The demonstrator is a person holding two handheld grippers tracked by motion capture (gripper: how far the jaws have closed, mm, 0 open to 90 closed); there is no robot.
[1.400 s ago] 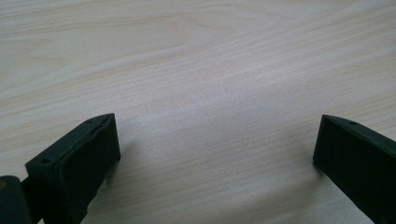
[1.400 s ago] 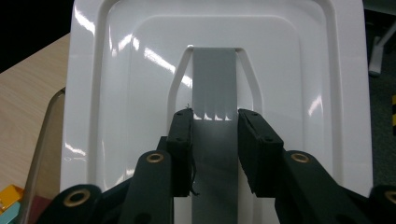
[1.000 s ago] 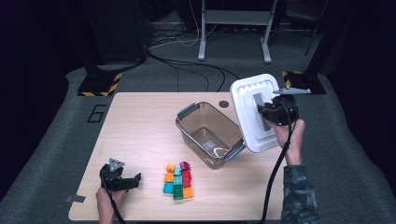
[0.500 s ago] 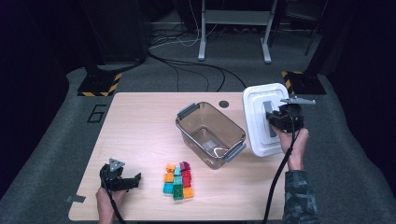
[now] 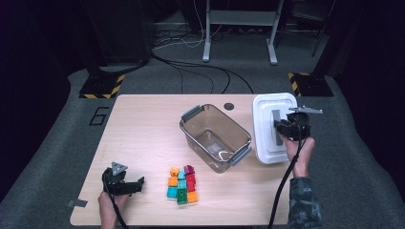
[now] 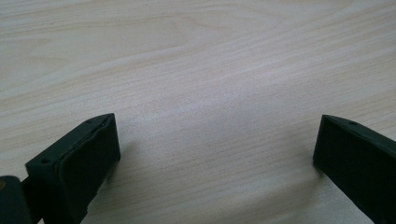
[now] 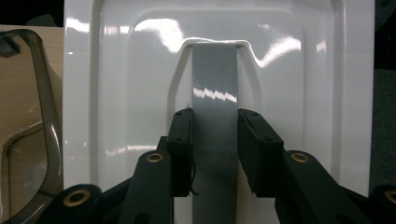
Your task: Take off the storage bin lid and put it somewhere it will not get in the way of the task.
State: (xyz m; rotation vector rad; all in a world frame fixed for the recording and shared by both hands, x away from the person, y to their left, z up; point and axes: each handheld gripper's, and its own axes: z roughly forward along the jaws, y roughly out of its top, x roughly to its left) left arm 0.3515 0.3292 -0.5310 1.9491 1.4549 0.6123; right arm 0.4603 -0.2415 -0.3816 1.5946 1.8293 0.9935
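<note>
The right hand-held gripper [image 7: 214, 140] is clenched on the grey handle [image 7: 215, 88] of the white lid [image 5: 272, 125], which sits at the desk [image 5: 143, 129] edge, directly under it. The handle's long axis runs straight ahead between the jaws, and the clear tub [image 5: 215, 137] lies just to that gripper's left. The left hand-held gripper [image 5: 125, 183] rests released, well apart.
</note>
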